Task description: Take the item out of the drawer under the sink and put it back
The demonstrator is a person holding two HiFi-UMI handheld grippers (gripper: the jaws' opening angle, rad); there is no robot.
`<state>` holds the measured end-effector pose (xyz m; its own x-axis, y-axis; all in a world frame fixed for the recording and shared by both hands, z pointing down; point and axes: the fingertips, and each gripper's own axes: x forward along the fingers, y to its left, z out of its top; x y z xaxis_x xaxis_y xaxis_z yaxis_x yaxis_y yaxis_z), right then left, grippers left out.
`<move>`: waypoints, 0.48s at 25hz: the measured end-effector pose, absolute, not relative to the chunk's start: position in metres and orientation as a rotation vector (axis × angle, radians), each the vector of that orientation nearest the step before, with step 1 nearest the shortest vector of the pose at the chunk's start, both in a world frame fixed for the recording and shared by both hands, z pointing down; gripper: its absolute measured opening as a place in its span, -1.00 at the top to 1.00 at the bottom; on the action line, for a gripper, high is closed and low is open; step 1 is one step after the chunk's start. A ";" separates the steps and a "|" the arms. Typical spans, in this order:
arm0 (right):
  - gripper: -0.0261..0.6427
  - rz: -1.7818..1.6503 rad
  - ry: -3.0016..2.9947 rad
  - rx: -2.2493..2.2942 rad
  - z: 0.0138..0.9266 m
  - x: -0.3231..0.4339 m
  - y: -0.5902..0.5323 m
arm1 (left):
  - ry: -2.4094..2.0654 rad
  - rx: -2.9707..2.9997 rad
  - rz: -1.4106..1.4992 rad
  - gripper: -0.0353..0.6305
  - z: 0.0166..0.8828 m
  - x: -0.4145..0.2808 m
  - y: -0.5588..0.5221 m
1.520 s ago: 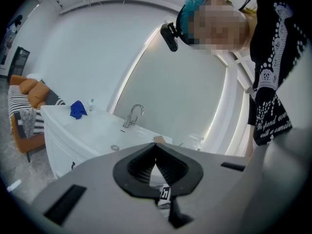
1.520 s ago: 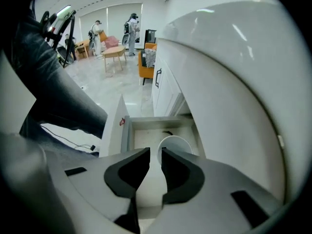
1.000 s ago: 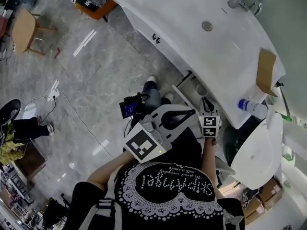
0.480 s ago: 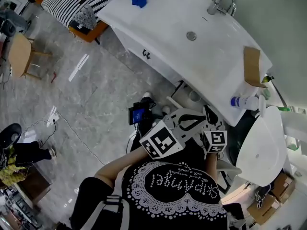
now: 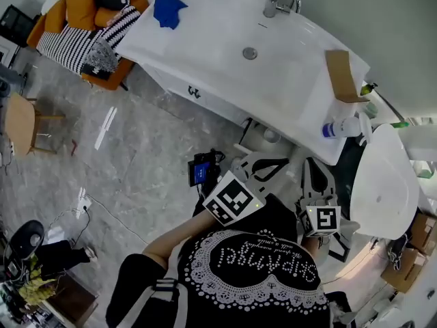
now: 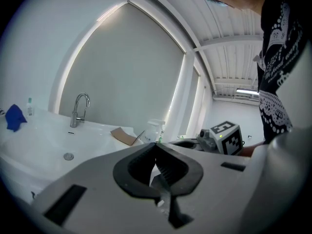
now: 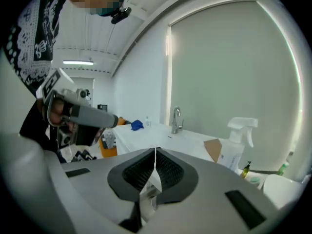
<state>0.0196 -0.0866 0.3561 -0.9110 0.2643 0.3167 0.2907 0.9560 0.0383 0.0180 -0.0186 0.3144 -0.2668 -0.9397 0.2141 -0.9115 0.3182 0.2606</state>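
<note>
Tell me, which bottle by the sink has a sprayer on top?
The big white spray bottle standing beside the brown cardboard. The tiny bottle near the blue cloth shows no trigger.

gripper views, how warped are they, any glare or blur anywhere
Left gripper view: fisheye, black corners, window frame bowed into an arch. Right gripper view: same warp, a mosaic patch top left. Head view: sharp, evenly lit, white sink top nearly washed out.

A blue cloth (image 5: 168, 9) lies at eleven o'clock, an orange sofa (image 5: 75, 26) at ten. At two o'clock sits a cardboard piece (image 5: 341, 76), a spray bottle (image 5: 341, 126) just beside it.
</note>
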 end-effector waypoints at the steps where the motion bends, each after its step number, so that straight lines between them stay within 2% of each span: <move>1: 0.85 -0.084 -2.818 -0.375 0.348 0.019 -0.087 | -2.258 1.669 -0.119 0.88 0.315 0.017 -0.016; 7: 0.85 0.146 -2.903 -0.199 0.314 0.026 -0.069 | -2.120 1.752 -0.038 0.88 0.327 0.033 0.004; 12: 0.85 0.194 -2.866 -0.143 0.314 0.046 -0.024 | -2.053 1.788 -0.007 0.88 0.323 0.045 0.038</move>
